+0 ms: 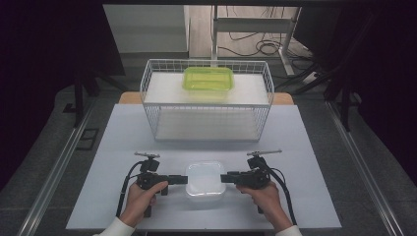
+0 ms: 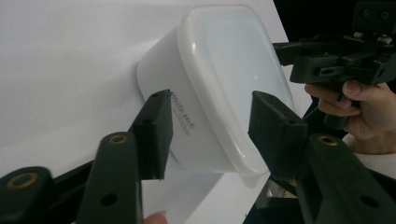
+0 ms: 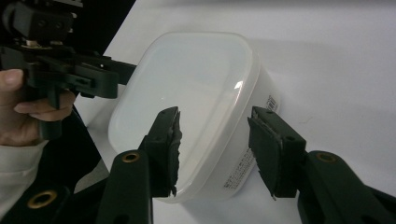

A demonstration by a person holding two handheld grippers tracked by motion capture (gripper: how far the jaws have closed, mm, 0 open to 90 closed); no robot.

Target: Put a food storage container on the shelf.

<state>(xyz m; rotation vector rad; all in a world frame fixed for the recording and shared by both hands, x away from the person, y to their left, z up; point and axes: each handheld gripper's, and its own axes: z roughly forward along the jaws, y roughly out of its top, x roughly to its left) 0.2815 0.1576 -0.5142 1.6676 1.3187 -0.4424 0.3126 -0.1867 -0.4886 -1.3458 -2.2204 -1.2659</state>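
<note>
Now, here is how things stand.

Box: a white plastic food box (image 1: 205,179) with its lid on sits on the white table (image 1: 118,128), right between the two grippers.

Left gripper (image 1: 181,179): its jaws are open. In the left gripper view the box's edge sits in the gap between them, one jaw by the side wall and one over the lid. I cannot tell if either one touches.

Right gripper (image 1: 227,178): its jaws are open too. In the right gripper view the box's near corner sits in the gap between them.

Far away: a wire basket (image 1: 206,101) stands well beyond both sets of jaws, with a green box (image 1: 208,78) on top (nothing is near it).

What could go wrong: the box looks smooth and light. If one gripper squeezes first, the box could slide away from the other. If the jaws pinch just the lid's rim, the lid could pop off. If they squeeze too hard, the thin wall could bend in.
</note>
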